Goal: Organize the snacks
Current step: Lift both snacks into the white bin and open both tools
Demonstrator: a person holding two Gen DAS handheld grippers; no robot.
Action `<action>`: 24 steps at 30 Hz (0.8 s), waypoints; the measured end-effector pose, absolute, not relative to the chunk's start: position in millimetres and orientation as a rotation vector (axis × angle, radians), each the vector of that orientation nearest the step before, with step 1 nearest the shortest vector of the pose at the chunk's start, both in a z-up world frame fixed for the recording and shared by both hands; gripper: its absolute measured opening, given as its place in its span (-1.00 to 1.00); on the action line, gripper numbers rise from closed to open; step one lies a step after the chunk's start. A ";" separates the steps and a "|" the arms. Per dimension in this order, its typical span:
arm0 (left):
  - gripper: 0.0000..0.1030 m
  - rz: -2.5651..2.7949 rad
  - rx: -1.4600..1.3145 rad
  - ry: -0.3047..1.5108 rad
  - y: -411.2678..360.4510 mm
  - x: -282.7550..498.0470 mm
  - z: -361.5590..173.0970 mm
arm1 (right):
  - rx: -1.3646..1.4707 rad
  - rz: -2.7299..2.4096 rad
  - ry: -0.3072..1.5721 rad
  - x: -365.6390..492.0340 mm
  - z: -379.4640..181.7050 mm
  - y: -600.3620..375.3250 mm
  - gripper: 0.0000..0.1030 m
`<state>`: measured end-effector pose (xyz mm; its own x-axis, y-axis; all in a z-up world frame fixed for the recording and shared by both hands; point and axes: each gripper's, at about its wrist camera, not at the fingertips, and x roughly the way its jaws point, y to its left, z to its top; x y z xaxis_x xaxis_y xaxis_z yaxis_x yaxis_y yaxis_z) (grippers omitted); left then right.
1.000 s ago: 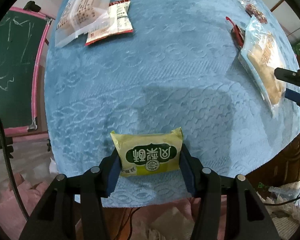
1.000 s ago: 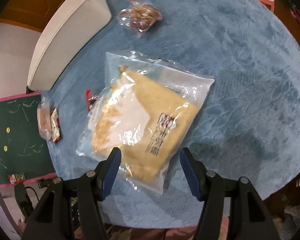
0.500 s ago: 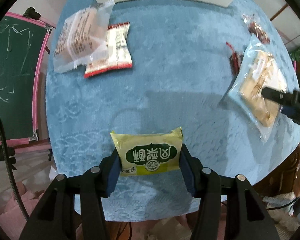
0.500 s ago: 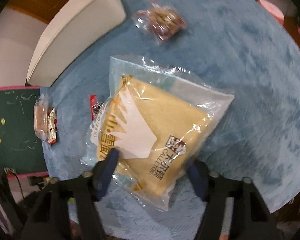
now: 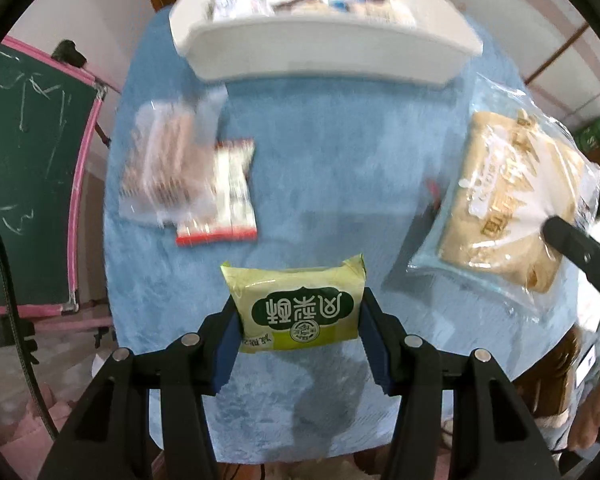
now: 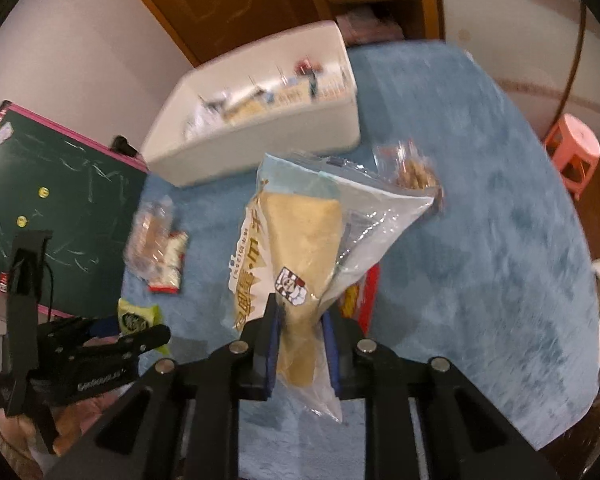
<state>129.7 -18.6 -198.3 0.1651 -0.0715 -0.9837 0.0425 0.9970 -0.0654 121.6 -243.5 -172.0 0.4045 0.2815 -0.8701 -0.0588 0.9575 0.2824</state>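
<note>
My left gripper [image 5: 298, 320] is shut on a green snack packet [image 5: 296, 304] and holds it above the blue table [image 5: 320, 160]. My right gripper [image 6: 300, 332] is shut on a clear bag of tan bread [image 6: 300, 240], lifted off the table; the bag also shows at the right of the left wrist view [image 5: 512, 204]. A white bin [image 5: 320, 40] with several snacks in it stands at the table's far edge, also in the right wrist view [image 6: 260, 120]. The left gripper with the green packet [image 6: 138, 320] shows at the lower left of the right wrist view.
A clear-wrapped snack [image 5: 168, 168] lies on a red-and-white packet [image 5: 228, 196] at the table's left. A small bag of nuts [image 6: 414, 172] and a red packet [image 6: 364, 292] lie behind the bread bag. A green chalkboard [image 5: 28, 184] stands left; a pink stool [image 6: 572, 152] right.
My right gripper closed on the bread bag and lifted it off the table. Both grippers rose and tilted up, bringing the white bin's inside into view. The green packet stays held.
</note>
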 end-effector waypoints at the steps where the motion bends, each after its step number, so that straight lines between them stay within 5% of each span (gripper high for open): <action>1: 0.03 -0.077 -0.035 1.386 -16.8 136.0 -189.5 | 0.209 0.222 1.109 125.4 -160.4 -243.0 -0.62; 15: 0.03 -0.051 -0.080 1.043 -1.8 244.7 -49.5 | 0.101 0.275 0.741 197.2 -20.5 -227.6 -0.62; 24: 0.03 -0.012 -0.068 0.925 -10.5 303.2 -0.2 | 0.104 0.257 0.718 257.8 -4.1 -213.0 -0.60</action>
<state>303.2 -10.5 -0.2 0.6018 -0.0393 -0.7977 -0.0191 0.9978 -0.0635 257.8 -213.0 -4.1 0.7234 0.2684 -0.6361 -0.1971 0.9633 0.1823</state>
